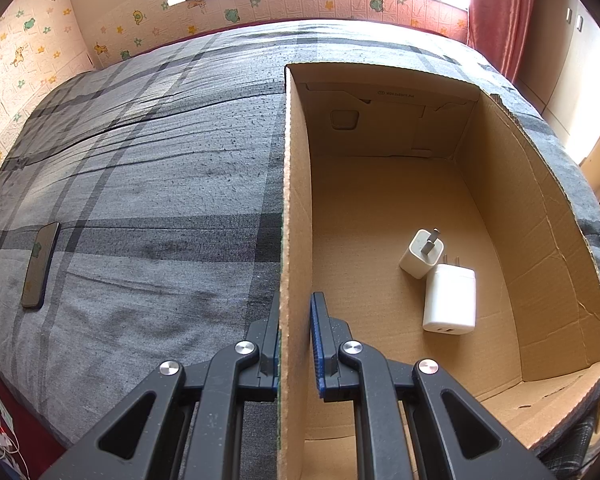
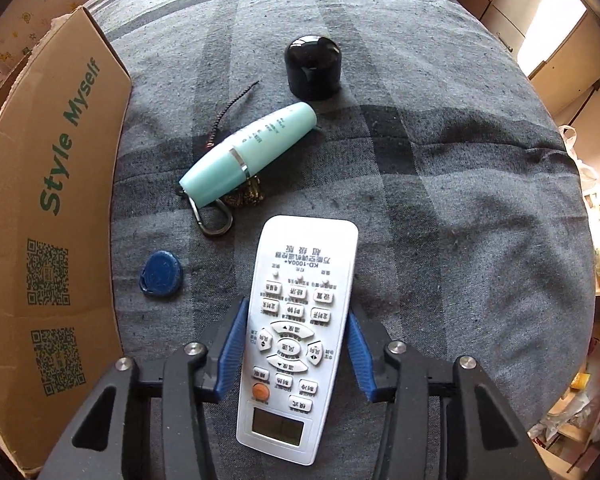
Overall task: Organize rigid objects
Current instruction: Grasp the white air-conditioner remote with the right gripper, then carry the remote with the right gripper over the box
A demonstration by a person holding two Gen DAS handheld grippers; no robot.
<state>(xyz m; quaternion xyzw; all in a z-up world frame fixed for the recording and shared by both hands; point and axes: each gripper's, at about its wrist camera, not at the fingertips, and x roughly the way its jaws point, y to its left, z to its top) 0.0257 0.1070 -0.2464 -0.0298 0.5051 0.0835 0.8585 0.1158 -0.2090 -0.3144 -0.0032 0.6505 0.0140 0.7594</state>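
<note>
Nearest to you, your left gripper [image 1: 295, 340] is clamped on the near left wall of the cardboard box [image 1: 540, 216], one pad outside and one inside, steadying it on the grey plaid bedcover [image 1: 160, 168]. Your right gripper [image 2: 296, 344] points down over the white remote [image 2: 296, 328], which lies flat on the cover between the blue pads. The pads sit right at its long edges, but whether they already press on it is too close to call, so treat the grip as unconfirmed.

On progress: two white chargers [image 1: 440, 280] already lie touching each other on the box floor, toward its near right. By my reading that is an early share of the job. Left outside are the remote, a blue round tag [image 2: 161, 274] just to its left, and farther off a mint-green tube [image 2: 252, 152] lying over a keyring with a carabiner [image 2: 216, 220]. Beyond that stands a black cap [image 2: 312, 66].

The left wrist view alone shows the inside of the box, and also a phone [image 1: 40, 266] lying well off to the left on the cover. The right wrist view alone shows the loose items, plus the printed outer wall of the box at the left.
</note>
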